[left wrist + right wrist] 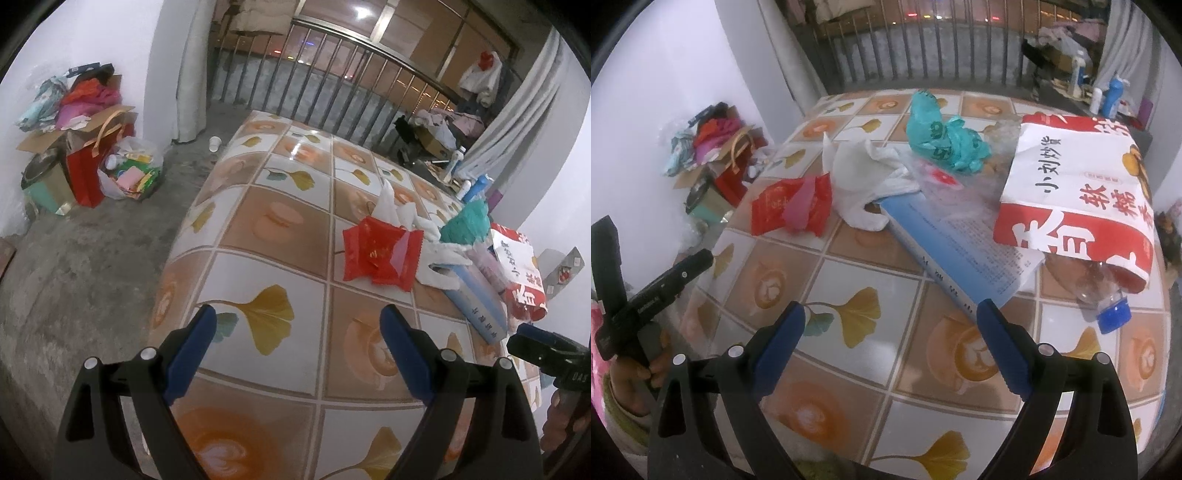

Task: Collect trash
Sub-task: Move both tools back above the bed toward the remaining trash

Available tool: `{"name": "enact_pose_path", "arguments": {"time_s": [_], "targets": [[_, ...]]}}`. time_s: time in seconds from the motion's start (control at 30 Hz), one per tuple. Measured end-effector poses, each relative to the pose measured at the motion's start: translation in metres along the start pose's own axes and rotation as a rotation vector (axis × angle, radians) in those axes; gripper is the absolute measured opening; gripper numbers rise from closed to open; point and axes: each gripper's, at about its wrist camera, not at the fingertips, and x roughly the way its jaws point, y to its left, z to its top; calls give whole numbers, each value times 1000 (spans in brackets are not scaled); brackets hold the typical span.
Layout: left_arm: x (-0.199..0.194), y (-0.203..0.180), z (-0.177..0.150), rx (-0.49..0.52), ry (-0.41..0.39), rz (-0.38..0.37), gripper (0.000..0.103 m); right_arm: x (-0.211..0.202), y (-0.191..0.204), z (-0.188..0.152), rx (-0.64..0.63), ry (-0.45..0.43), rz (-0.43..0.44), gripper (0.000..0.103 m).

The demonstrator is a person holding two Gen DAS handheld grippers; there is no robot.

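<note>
Crumpled red foil wrapper [380,254], ahead and right of left gripper [299,332]'s wide-open empty jaws: best pinched at the raised crease, right gripper [892,328] equally open and clear.

The red-and-white paper bag [1075,192] reads "小刘炒货".

On the table: one red wrapper [790,206], one white bag [860,177], one teal bag [942,140], one book [960,251], perhaps one bottle [1104,299].
</note>
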Motion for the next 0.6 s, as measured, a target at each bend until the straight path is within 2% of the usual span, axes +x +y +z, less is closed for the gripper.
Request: {"name": "enact_pose_path", "arguments": {"time_s": [0.6], "targets": [[-9, -14, -6, 23, -3, 2, 88, -9, -14, -11, 35, -2, 11, 89]]}}
